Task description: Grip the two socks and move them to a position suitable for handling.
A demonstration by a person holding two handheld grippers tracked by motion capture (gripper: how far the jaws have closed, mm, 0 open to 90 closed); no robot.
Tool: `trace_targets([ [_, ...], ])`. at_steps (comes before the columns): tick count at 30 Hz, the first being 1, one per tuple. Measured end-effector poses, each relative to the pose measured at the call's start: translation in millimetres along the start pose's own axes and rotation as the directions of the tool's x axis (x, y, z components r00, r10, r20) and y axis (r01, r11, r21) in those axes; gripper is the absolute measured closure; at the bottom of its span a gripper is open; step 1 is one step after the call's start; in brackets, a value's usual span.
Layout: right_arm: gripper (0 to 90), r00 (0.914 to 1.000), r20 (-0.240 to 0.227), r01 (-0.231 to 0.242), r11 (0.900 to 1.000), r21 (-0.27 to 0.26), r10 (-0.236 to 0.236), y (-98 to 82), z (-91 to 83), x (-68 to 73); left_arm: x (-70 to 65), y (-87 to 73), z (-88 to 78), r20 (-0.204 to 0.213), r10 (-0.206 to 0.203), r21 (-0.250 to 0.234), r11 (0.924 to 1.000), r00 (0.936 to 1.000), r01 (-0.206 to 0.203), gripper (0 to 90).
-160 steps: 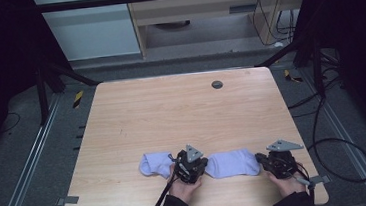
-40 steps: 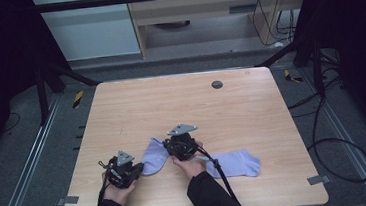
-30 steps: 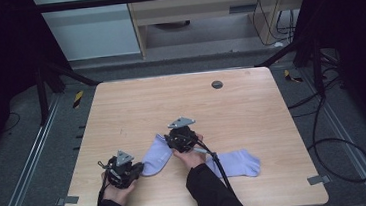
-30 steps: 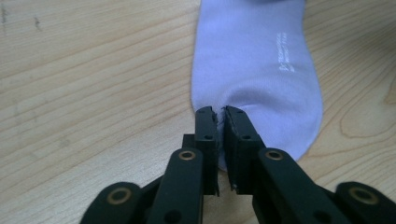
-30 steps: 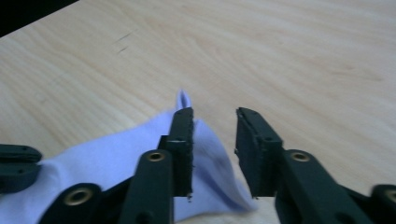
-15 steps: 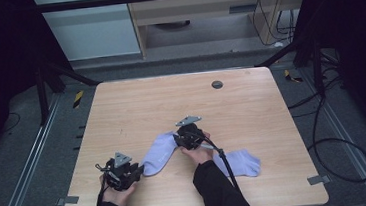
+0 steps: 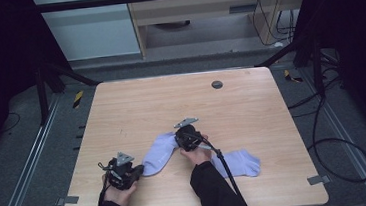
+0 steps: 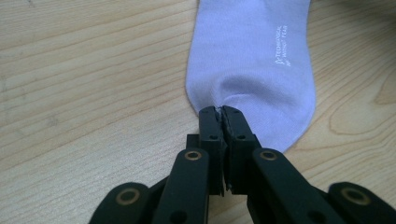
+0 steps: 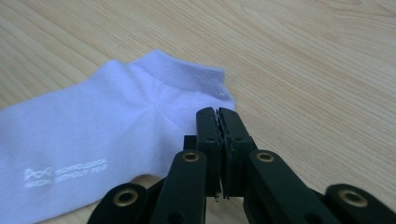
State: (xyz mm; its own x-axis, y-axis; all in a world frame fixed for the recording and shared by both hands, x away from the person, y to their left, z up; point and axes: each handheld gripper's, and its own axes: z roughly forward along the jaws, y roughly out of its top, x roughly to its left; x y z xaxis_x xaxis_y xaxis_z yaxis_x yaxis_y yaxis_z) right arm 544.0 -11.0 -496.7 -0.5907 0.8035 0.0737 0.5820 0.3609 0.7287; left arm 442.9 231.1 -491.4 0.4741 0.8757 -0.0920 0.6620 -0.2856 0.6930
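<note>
A pale lavender sock (image 7: pixel 159 152) lies stretched flat on the wooden table (image 7: pixel 170 99), between my two grippers. My left gripper (image 7: pixel 137 170) is at its lower left end. In the left gripper view its jaws (image 8: pixel 219 112) have just closed and pinch the puckered toe of the sock (image 8: pixel 252 60). My right gripper (image 7: pixel 179 139) is at the upper right end. Its jaws (image 9: pixel 217 113) have also just closed, on the edge of the sock (image 9: pixel 107 126) beside the ribbed cuff.
A second lavender sock (image 7: pixel 241 162) lies to the right, behind the person's right forearm, with the right gripper's cable (image 7: pixel 224 164) running across it. A dark round grommet (image 7: pixel 216 84) sits near the table's far edge. Dark frame rails flank the table.
The right gripper has shifted a little to the right and lower, and the sock now lies drawn out longer between the grippers. The left gripper has stayed put.
</note>
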Motion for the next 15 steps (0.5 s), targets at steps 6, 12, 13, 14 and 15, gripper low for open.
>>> trace_targets([
  [6,88.7,0.9983,-0.059,-0.003,0.997,-0.071,-0.001,-1.2,-25.3,9.9,10.7,5.6,-14.2,-0.025,0.003,-0.053,0.9986,0.9997,-0.004,87.6],
  [12,88.5,0.9937,-0.104,0.033,0.994,-0.101,-0.043,-20.1,-50.4,39.8,32.3,5.7,-24.2,-0.088,0.012,-0.044,0.9989,0.9961,-0.016,87.5],
  [13,88.4,0.993,-0.109,0.033,0.995,-0.097,-0.044,-24.5,-51.7,44.6,35.0,5.1,-24.5,-0.096,0.01,-0.039,0.9991,0.9953,-0.013,87.5],
  [14,88.3,0.9921,-0.116,0.037,0.995,-0.089,-0.047,-28.6,-52.1,48.9,37.4,4.6,-24.0,-0.104,0.01,-0.03,0.9994,0.9945,-0.014,87.5],
  [15,88.1,0.992,-0.118,0.037,0.996,-0.078,-0.046,-32.5,-52.3,52.7,37.4,4.6,-24.0,-0.104,0.01,-0.03,0.9994,0.9945,-0.014,87.5],
])
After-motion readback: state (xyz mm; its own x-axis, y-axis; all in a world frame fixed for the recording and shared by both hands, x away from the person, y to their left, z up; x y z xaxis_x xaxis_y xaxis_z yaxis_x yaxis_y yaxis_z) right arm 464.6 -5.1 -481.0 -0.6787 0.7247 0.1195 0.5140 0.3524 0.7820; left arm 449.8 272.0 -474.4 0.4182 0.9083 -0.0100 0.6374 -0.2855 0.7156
